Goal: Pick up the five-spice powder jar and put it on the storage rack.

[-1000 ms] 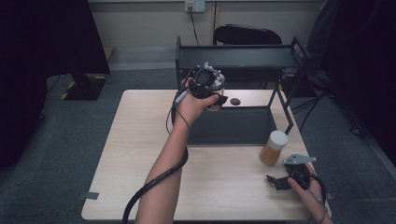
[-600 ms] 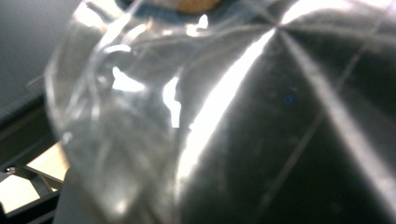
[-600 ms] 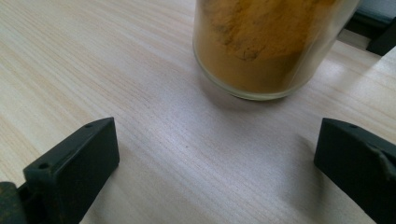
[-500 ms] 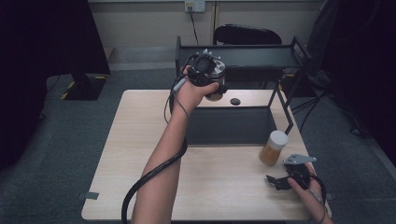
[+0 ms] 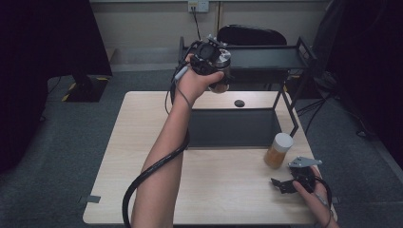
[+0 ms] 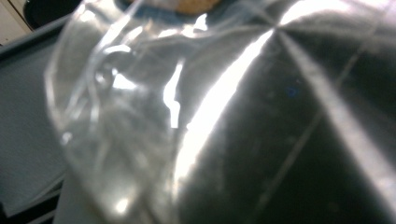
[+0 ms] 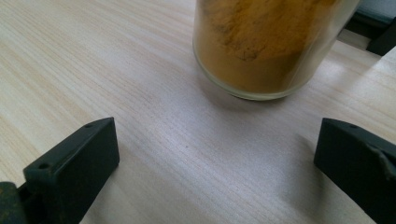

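My left claw (image 5: 219, 71) is clamped on a clear jar (image 6: 187, 116) up by the black shelf (image 5: 266, 57). My right claw (image 5: 283, 184) rests on the table (image 5: 223, 190) in front of that shelf, jaws apart, near the powder jar (image 5: 278, 150).

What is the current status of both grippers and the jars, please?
Left gripper raised at the rack's top shelf, shut on a clear jar. Right gripper open, low over the table. Jar of orange powder just ahead, untouched. Nothing between.
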Action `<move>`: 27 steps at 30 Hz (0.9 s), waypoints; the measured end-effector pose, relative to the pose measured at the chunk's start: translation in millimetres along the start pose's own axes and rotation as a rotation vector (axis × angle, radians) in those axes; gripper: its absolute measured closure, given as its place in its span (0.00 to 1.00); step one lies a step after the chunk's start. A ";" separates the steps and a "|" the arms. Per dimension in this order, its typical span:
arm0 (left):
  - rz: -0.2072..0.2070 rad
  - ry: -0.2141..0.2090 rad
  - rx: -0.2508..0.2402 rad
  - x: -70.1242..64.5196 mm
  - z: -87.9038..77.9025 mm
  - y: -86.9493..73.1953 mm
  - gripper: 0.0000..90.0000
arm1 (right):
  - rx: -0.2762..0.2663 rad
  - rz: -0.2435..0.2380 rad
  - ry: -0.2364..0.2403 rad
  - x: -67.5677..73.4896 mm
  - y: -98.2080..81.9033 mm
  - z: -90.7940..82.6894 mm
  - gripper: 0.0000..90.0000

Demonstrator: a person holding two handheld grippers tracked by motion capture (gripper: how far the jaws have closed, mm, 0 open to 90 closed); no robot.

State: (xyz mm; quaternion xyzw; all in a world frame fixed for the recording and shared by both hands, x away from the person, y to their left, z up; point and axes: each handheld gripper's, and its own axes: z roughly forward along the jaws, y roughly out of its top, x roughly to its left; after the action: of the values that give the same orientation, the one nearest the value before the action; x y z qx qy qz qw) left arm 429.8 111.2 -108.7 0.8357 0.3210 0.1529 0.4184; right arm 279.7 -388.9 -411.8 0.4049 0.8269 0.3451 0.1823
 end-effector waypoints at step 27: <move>-0.026 0.048 -0.011 9.6 2.6 36.3 0.35 | 0.000 0.001 0.000 0.0 0.0 0.0 0.00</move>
State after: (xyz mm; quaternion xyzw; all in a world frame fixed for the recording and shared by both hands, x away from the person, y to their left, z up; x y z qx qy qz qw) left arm 453.2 99.8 -81.4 0.8254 0.3408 0.1693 0.4170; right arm 279.7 -388.9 -411.8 0.4051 0.8268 0.3452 0.1822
